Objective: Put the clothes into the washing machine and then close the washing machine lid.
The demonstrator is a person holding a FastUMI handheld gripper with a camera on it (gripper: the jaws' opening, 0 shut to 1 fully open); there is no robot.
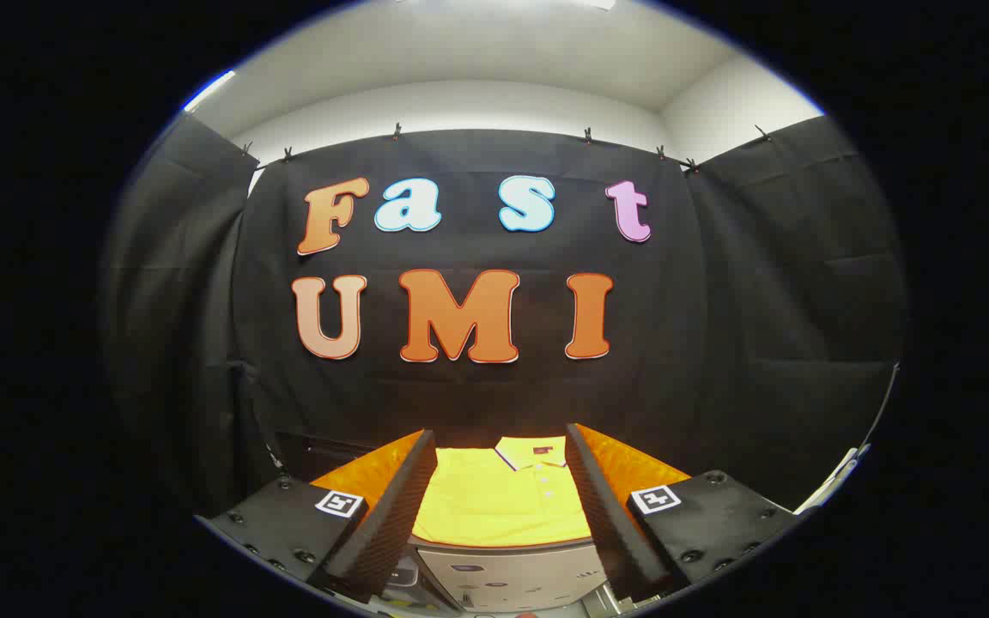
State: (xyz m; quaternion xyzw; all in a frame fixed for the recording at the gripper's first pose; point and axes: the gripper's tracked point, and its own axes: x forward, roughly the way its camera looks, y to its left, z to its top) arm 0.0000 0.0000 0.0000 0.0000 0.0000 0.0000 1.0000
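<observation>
The gripper [501, 524] was held with its two fingers spread wide apart, nothing between them pressed or pinched. Seen in the gap between the fingers, and just ahead of their tips, lay the yellow polo shirt [499, 502], spread flat on an orange surface [632, 468] that showed on either side beyond the fingers.

As a thing to handle, the shirt looked light and wholly limp: knit cloth that would sag, drape and trail from wherever it was pinched, never keeping its shape. It should not slip much against the finger pads, and it was in no way fragile, though the small buttons and the placket would make a poor, lumpy hold. A fair place to take it would be a bunched fold near the middle of the chest or just below the collar, so that the sleeves and hem hung short instead of dragging over the machine's rim.

The shirt was bright yellow, folded or laid smooth with few wrinkles, its collar [530, 450] turned down at the far end with a dark edging and a small dark mark inside the neck. A row of pale buttons ran down from the collar. Below the shirt's near edge sat a pale panel [512, 575], possibly the washing machine's front, though the view was too cramped there to be sure.
</observation>
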